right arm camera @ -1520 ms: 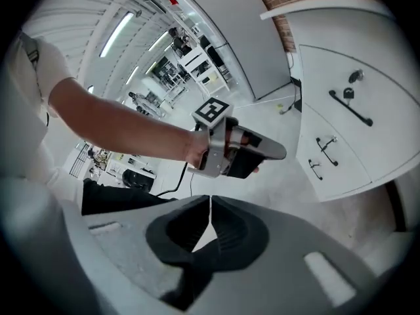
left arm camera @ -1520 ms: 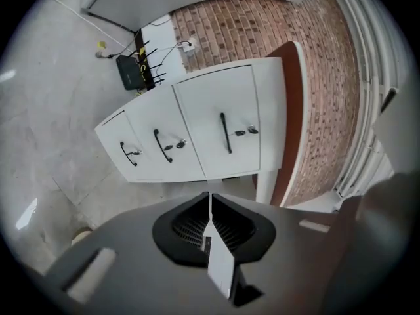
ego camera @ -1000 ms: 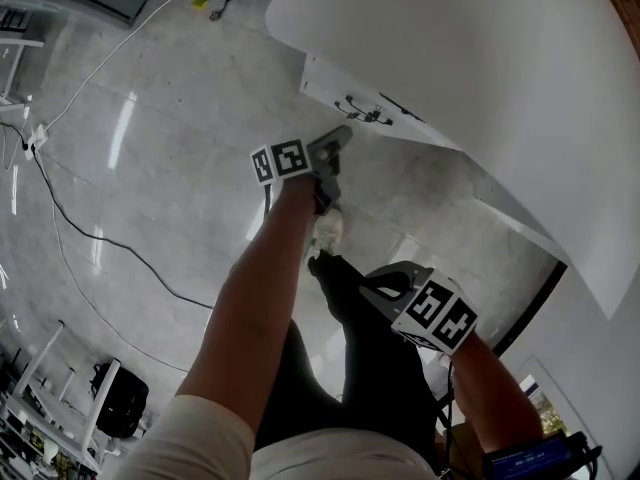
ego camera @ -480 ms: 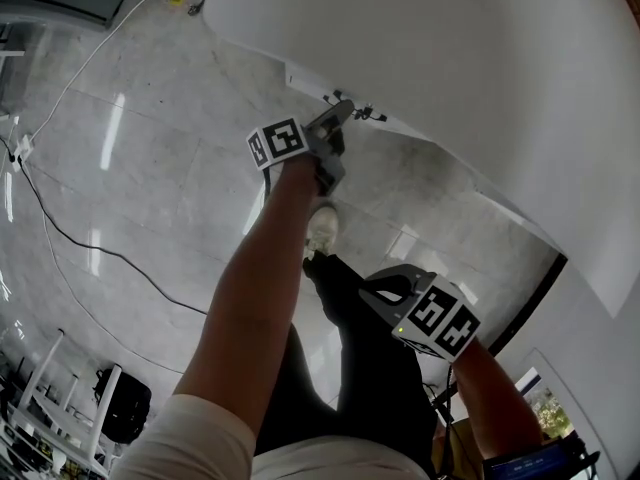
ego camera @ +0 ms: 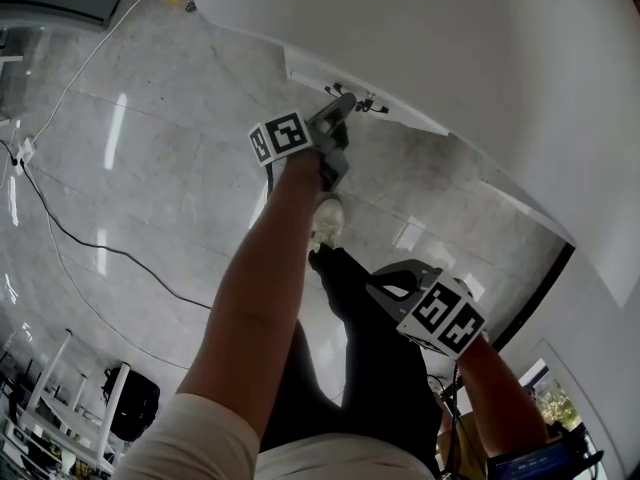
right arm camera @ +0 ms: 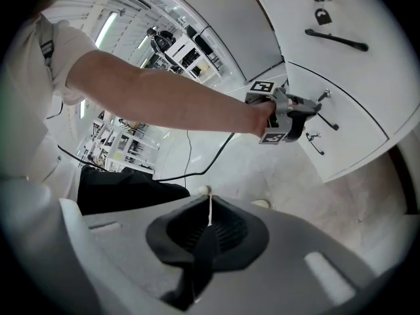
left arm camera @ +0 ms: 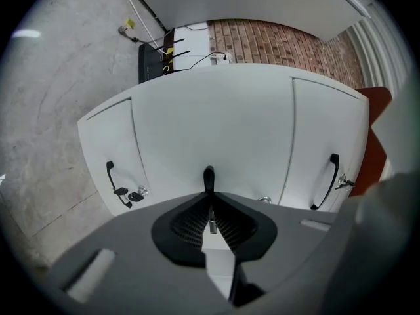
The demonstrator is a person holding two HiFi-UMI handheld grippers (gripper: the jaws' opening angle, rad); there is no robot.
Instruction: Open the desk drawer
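A white drawer unit point(left arm camera: 216, 123) sits under the curved white desk point(ego camera: 450, 38). It has three fronts, each with a black bar handle. The middle handle point(left arm camera: 209, 176) stands straight ahead of my left gripper point(left arm camera: 209, 195), and its lower end is hidden behind the shut jaws. In the head view the left gripper point(ego camera: 345, 100) has its tips at the drawer front beside that handle point(ego camera: 362, 103). I cannot tell whether they touch. My right gripper point(ego camera: 380, 286) hangs shut and empty near the person's legs. It looks across at the left gripper point(right arm camera: 318, 104).
The floor is grey polished stone point(ego camera: 150, 168) with cables point(ego camera: 70, 233) trailing over it. Black trousers and a white shoe point(ego camera: 325, 223) are below the left arm. Keys point(left arm camera: 134, 194) hang by the left-hand handle point(left arm camera: 111, 182). A brick wall point(left arm camera: 275, 41) rises behind the unit.
My left gripper has moved forward to the drawer front and now has its tips by the handle. The right gripper has stayed low by the legs.
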